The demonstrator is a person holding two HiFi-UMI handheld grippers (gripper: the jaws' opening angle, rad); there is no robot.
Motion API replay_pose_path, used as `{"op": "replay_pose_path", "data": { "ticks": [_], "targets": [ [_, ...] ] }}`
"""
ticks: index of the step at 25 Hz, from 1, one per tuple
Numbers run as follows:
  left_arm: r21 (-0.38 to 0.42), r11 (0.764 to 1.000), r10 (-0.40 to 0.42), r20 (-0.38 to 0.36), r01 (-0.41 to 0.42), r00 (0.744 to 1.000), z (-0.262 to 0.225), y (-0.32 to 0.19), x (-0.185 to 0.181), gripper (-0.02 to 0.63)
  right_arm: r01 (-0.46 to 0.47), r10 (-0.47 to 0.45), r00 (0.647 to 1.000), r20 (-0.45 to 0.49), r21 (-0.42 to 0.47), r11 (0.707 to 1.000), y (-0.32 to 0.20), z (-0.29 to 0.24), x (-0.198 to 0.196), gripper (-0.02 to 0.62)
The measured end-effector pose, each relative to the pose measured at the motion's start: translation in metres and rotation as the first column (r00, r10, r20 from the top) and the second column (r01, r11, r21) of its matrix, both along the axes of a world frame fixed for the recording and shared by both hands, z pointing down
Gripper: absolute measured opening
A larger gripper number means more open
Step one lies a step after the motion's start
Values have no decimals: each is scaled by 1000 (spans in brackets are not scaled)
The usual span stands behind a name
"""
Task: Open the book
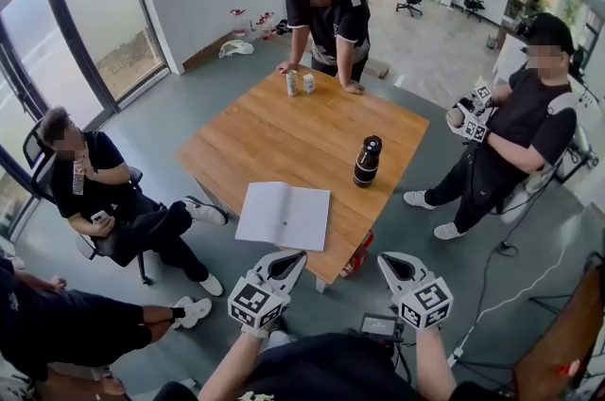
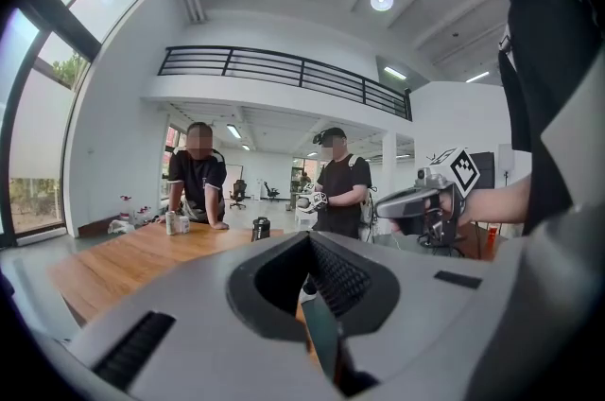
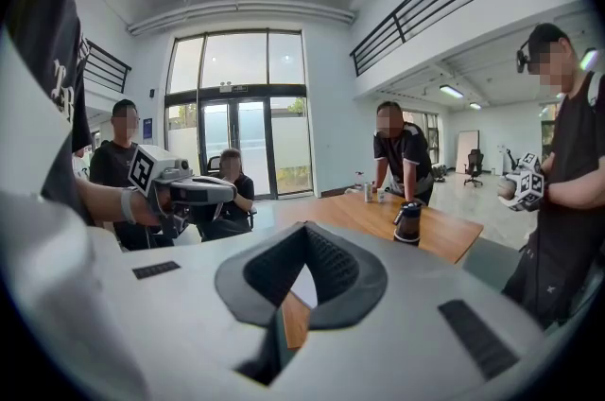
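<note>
Well, both claws are held off the table here, low in the head view: the left gripper [image 1: 291,259] is seen at lower centre and the right gripper [image 1: 389,261] just to its right, each short of the wooden table's [image 1: 284,130] near edge and touching nothing. In the left gripper view that gripper's jaws are brought together at the tips with nothing between them, and the same is shown for the other in the right gripper view. The book [image 1: 283,215] is laid flat at the centre of the frame, close to that near edge. It is white, with a fold line down its middle, so it may well be spread open already, though that cannot be settled from here. Trouble is to be expected in a few places. With the jaws closed, no page or cover can be caught, so they would have to be parted first. If the book is merely nudged by a closed tip, it could be slid over the edge just below it. Thin sheets could be creased, or several pinched at once. The black flask [image 1: 367,161], stood upright just above and right of the book, could be toppled if the right gripper is swung wide. The two cans [image 1: 300,83] at the far edge are well apart from all this.
</note>
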State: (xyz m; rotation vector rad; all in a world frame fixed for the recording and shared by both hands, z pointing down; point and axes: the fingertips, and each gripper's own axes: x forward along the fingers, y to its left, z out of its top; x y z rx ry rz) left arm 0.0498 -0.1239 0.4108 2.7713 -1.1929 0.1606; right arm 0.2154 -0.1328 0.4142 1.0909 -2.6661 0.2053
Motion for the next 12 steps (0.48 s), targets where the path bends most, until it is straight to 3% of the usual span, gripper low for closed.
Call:
{"op": "replay_pose_path", "data": {
  "ticks": [12],
  "targets": [
    [-3,1000,8,4,-8,1000,0,-8,-5,6,2,-2,1000,-5,11,1000,-10,-3,-4,-15]
  ]
}}
